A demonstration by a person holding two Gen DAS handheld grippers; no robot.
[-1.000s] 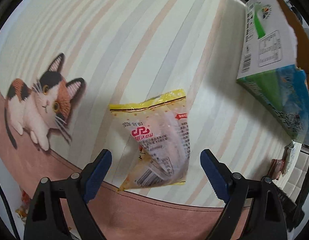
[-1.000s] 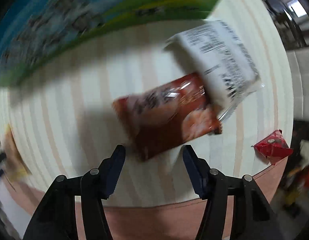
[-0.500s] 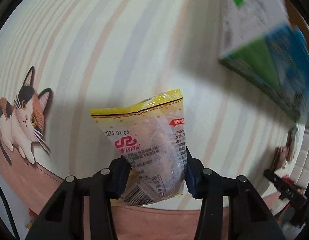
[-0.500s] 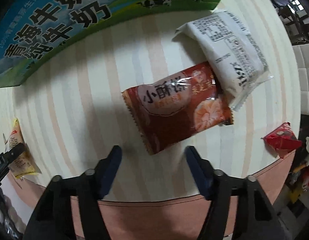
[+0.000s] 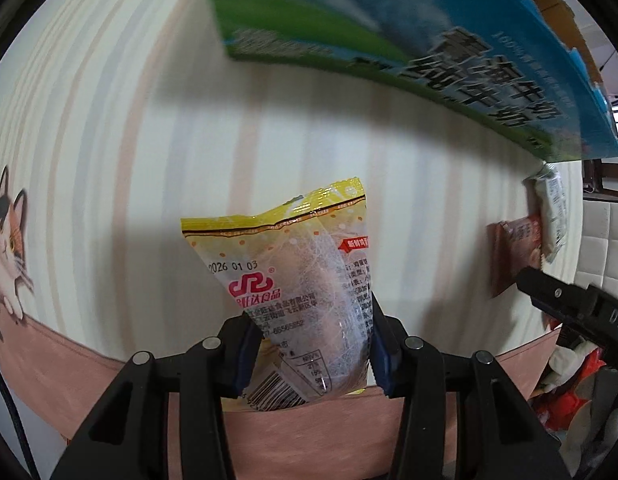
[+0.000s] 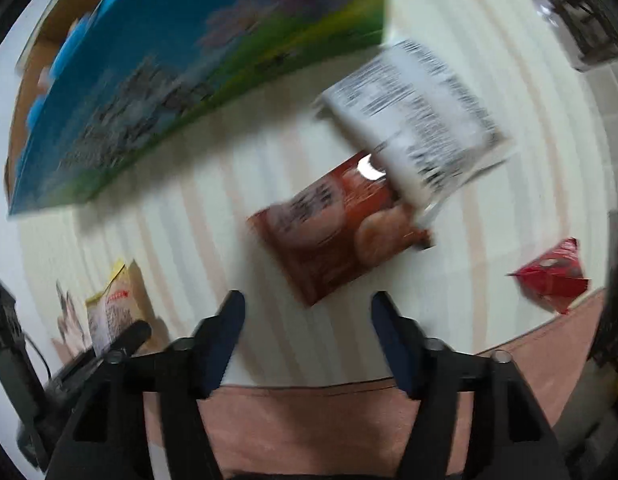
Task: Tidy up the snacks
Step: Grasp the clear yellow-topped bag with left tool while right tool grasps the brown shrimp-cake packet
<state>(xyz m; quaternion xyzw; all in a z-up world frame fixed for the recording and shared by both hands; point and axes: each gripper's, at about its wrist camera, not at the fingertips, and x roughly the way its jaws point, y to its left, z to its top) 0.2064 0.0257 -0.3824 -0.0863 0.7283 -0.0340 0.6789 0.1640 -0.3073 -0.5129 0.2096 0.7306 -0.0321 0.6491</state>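
Observation:
My left gripper (image 5: 309, 344) is shut on a yellow snack packet (image 5: 297, 280) and holds it above the striped tablecloth (image 5: 149, 160); the packet also shows in the right wrist view (image 6: 113, 312). My right gripper (image 6: 305, 320) is open and empty, just short of a brown-red snack packet (image 6: 333, 232). A white packet (image 6: 417, 120) lies partly over the brown-red packet's far end. A small red packet (image 6: 549, 276) lies to the right near the table edge. A blue and green milk carton box (image 5: 409, 44) with an open top stands behind them; it also shows in the right wrist view (image 6: 169, 92).
A cat picture (image 5: 7, 248) is printed at the cloth's left edge. The pink border of the cloth (image 6: 309, 412) marks the near table edge. The right gripper's body (image 5: 569, 304) shows at the right of the left wrist view. Clutter lies beyond the table's right side.
My left gripper closed on the yellow packet, lifted it and swung toward the carton box. My right gripper stayed open over the brown-red packet and shifted a little, blurring its view.

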